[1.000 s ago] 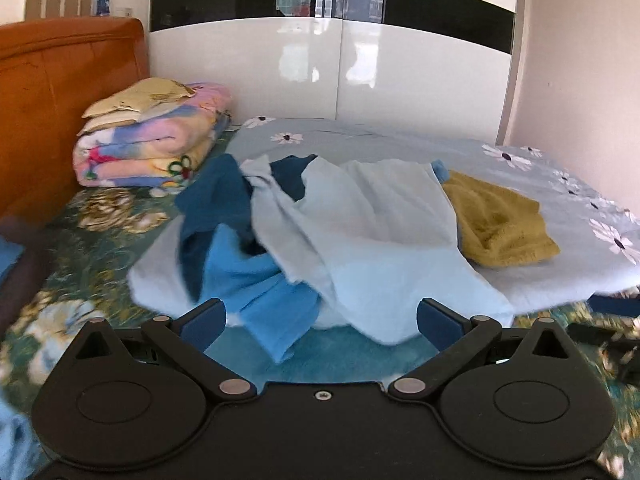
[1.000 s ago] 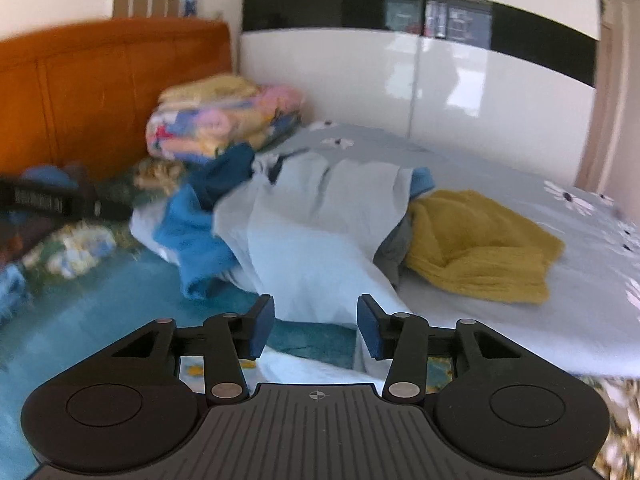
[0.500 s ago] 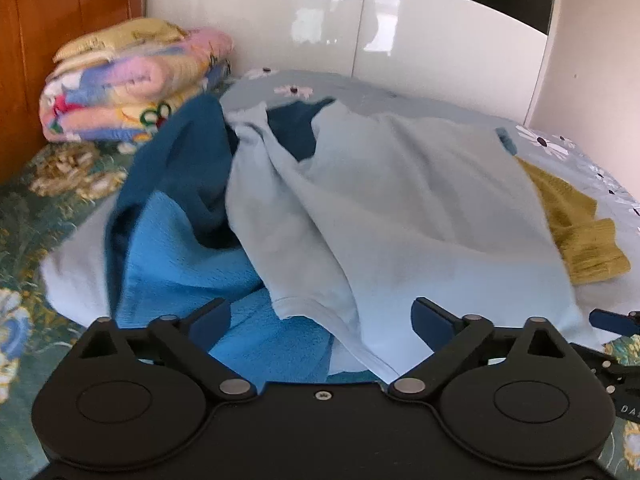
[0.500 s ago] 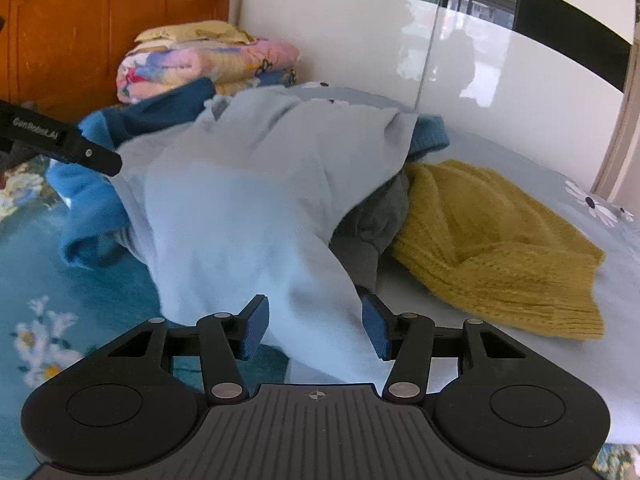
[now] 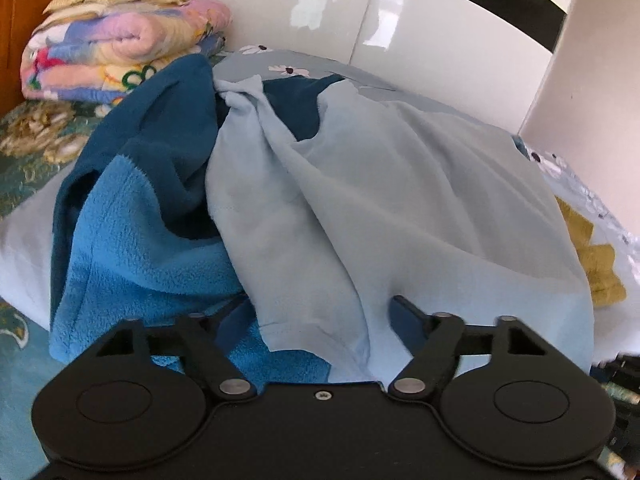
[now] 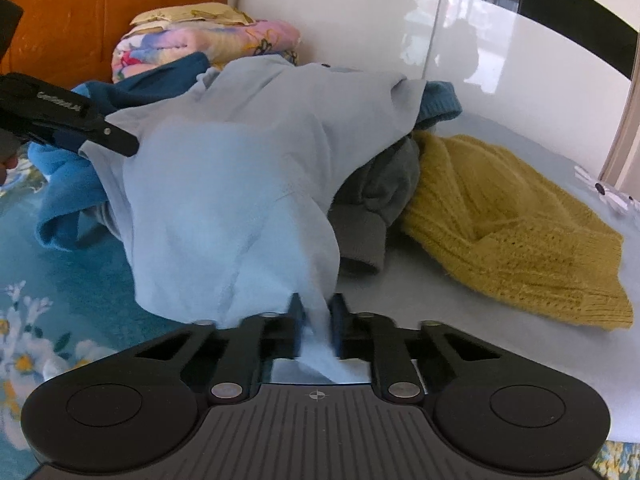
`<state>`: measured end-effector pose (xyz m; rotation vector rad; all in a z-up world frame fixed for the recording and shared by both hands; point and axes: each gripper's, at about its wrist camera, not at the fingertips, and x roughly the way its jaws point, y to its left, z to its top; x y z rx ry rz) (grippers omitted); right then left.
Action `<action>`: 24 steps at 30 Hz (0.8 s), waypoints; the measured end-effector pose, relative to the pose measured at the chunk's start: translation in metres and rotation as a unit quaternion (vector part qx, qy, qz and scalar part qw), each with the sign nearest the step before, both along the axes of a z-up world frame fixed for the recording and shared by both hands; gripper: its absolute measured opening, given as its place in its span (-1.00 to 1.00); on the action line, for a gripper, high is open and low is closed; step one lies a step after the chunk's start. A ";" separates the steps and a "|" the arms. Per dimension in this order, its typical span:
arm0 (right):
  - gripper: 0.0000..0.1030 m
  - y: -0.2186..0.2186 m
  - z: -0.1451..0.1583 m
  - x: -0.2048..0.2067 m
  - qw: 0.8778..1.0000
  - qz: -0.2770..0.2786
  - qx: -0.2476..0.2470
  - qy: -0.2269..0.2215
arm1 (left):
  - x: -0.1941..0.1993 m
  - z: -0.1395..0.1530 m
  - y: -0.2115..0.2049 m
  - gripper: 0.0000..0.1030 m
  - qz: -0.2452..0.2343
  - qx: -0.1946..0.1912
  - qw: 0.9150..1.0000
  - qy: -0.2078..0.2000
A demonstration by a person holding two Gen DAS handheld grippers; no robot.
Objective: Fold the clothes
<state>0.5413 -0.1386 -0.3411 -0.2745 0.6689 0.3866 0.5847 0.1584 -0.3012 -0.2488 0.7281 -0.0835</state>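
Note:
A pale blue garment [image 5: 400, 208] lies on top of a heap of clothes on the bed; it also shows in the right wrist view [image 6: 248, 168]. My left gripper [image 5: 316, 320] is open, its jaws set wide around the garment's near hem. My right gripper [image 6: 318, 324] is shut on the pale blue garment's near edge, with cloth pinched between the jaws. A two-tone blue fleece [image 5: 136, 216] lies under the garment on the left. The left gripper also shows in the right wrist view [image 6: 80, 128] at the garment's left side.
A mustard knit sweater [image 6: 512, 224] lies to the right, with a dark grey garment [image 6: 376, 200] beside it. A stack of folded floral blankets [image 5: 116, 40] sits at the orange headboard [image 6: 100, 12]. White glossy wardrobe doors [image 5: 360, 12] stand behind the bed.
Both grippers moved in close to the heap. The right gripper's jaws closed onto the pale blue garment's edge. The left gripper stayed open and now straddles the hem.

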 end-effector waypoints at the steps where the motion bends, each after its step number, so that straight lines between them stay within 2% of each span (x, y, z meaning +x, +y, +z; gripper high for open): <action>1: -0.88 0.001 0.001 0.000 1.000 0.001 -0.002 0.002 | 0.000 0.000 0.002 0.15 0.004 -0.008 1.000 0.002; 2: -0.91 0.002 0.002 -0.001 1.000 0.000 -0.001 0.004 | 0.000 0.001 0.003 -0.03 0.007 -0.015 1.000 0.003; 3: -0.92 0.002 0.004 -0.002 1.000 -0.002 -0.001 0.006 | 0.000 0.002 0.006 -0.12 0.011 -0.021 1.000 0.005; 5: -0.92 0.002 0.007 -0.003 1.000 -0.007 0.001 0.010 | -0.001 0.004 0.009 -0.55 0.017 -0.028 0.999 0.008; 11: -0.93 -0.001 0.017 -0.006 1.000 -0.009 0.008 0.013 | -0.004 0.015 0.008 -0.94 0.018 -0.034 0.999 0.004; 19: -0.93 -0.009 0.041 -0.025 1.000 -0.012 0.022 0.005 | -0.030 0.042 0.003 -0.96 0.013 -0.012 1.000 -0.020; 24: -0.94 -0.017 0.070 -0.046 0.999 -0.022 0.035 -0.008 | -0.065 0.070 0.003 -0.97 0.008 -0.012 0.999 -0.042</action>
